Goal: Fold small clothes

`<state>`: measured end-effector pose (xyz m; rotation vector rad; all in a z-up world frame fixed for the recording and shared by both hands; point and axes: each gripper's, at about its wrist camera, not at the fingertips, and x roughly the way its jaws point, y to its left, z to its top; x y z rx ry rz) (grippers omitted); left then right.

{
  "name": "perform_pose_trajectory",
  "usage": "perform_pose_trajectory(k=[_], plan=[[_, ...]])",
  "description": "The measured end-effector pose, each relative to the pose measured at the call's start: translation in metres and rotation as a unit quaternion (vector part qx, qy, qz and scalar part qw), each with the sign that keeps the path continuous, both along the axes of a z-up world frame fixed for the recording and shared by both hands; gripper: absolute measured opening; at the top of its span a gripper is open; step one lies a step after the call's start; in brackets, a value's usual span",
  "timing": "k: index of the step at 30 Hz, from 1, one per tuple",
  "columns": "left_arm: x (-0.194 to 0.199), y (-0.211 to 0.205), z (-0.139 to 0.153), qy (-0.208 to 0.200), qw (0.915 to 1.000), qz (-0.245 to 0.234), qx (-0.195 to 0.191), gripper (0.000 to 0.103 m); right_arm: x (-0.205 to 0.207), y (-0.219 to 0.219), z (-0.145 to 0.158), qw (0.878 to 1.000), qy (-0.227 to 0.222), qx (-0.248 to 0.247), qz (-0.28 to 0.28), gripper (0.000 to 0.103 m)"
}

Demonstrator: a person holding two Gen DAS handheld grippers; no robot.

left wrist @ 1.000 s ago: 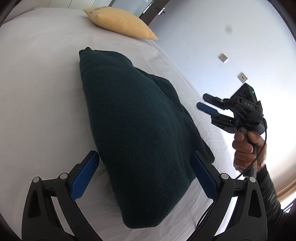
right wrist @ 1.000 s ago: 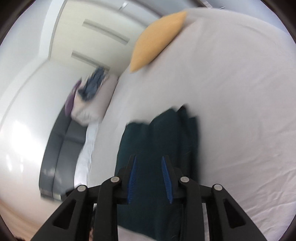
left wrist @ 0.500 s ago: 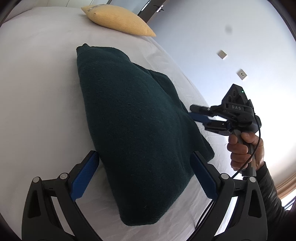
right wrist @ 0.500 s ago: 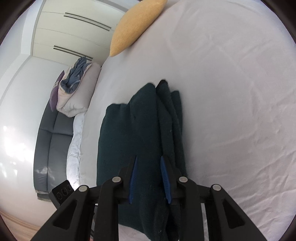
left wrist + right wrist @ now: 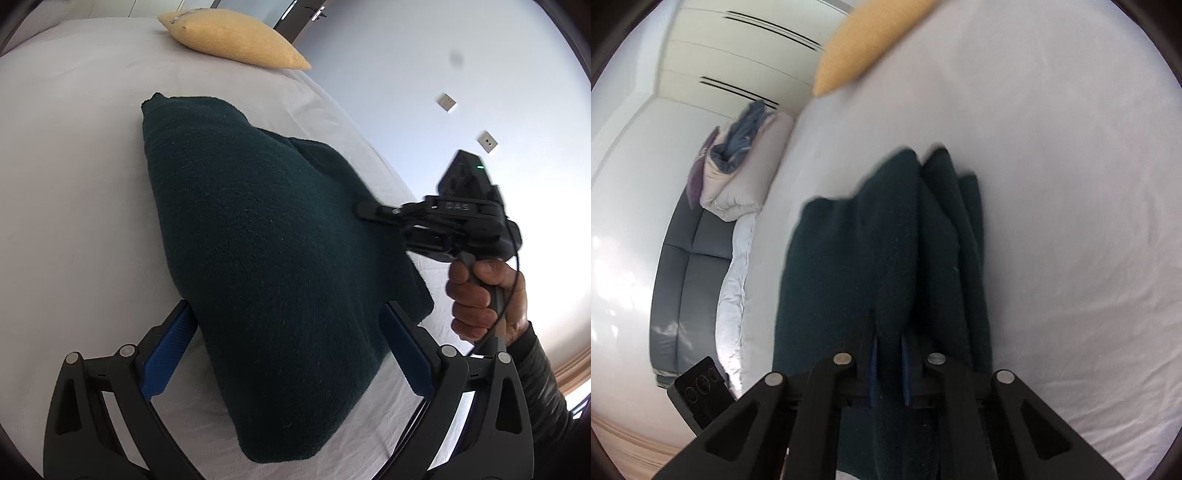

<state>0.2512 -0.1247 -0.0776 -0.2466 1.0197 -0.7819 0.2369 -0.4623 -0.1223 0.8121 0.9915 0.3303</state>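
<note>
Right gripper (image 5: 888, 345) nearer, dark-green knit (image 5: 266, 258) folded

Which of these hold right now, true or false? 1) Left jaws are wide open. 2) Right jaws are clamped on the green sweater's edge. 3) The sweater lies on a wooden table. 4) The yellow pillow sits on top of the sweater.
1) True: the left gripper straddles the sweater without pinching it.
2) True: the right gripper has just been closing, with sweater fabric between its jaws.
3) False: it lies on a white bed sheet.
4) False: the yellow pillow lies apart from it, further up the bed.
</note>
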Motion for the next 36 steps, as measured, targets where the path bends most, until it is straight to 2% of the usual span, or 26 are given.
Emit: perform_pose_trajectory(k=[3, 5, 7, 9, 12, 15, 20, 22, 28, 32, 35, 36], plan=[[-0.001, -0.003, -0.003, 0.002, 1.0, 0.001, 0.003, 0.099, -0.009, -0.016, 0.001, 0.999, -0.018, 0.019, -0.035, 0.01], [-0.001, -0.007, -0.007, 0.01, 0.9999, -0.002, 0.008, 0.099, -0.012, -0.027, -0.015, 0.998, -0.008, 0.031, -0.059, 0.01], [-0.003, -0.013, -0.011, 0.015, 0.9996, -0.013, 0.018, 0.099, -0.008, -0.027, -0.038, 0.998, 0.014, 0.043, -0.041, 0.01], [-0.005, -0.017, -0.017, 0.019, 0.9993, -0.016, 0.029, 0.099, -0.007, -0.026, -0.042, 0.998, 0.014, 0.063, -0.029, 0.01], [-0.006, -0.016, -0.02, 0.024, 0.9994, -0.013, 0.022, 0.099, -0.012, -0.027, -0.031, 0.997, 0.022, 0.07, -0.036, 0.018], [-0.008, -0.014, -0.02, 0.023, 0.9994, -0.016, 0.022, 0.099, -0.029, -0.015, -0.018, 0.998, 0.013, 0.065, -0.01, 0.034], [-0.007, -0.007, -0.024, 0.034, 0.9991, -0.017, 0.018, 0.099, -0.061, 0.01, -0.023, 0.997, 0.036, 0.06, 0.037, 0.032], [-0.008, -0.005, -0.026, 0.036, 0.9989, -0.018, 0.022, 0.099, -0.069, 0.012, -0.024, 0.998, 0.042, 0.026, 0.04, 0.01], [-0.006, -0.004, -0.029, 0.039, 0.9981, -0.022, 0.042, 0.098, -0.079, 0.005, -0.026, 0.998, 0.05, 0.021, 0.038, 0.007], [-0.01, -0.012, -0.03, 0.025, 0.9964, -0.036, 0.072, 0.098, -0.08, -0.009, -0.045, 0.996, 0.056, 0.072, 0.022, 0.005], [-0.018, -0.013, -0.029, 0.012, 0.9942, -0.046, 0.096, 0.098, -0.082, -0.003, -0.032, 0.997, 0.049, 0.057, 0.017, 0.008], [-0.022, -0.01, -0.025, 0.011, 0.9936, -0.045, 0.103, 0.098, -0.084, -0.003, -0.025, 0.997, 0.05, 0.052, 0.011, 0.013]])
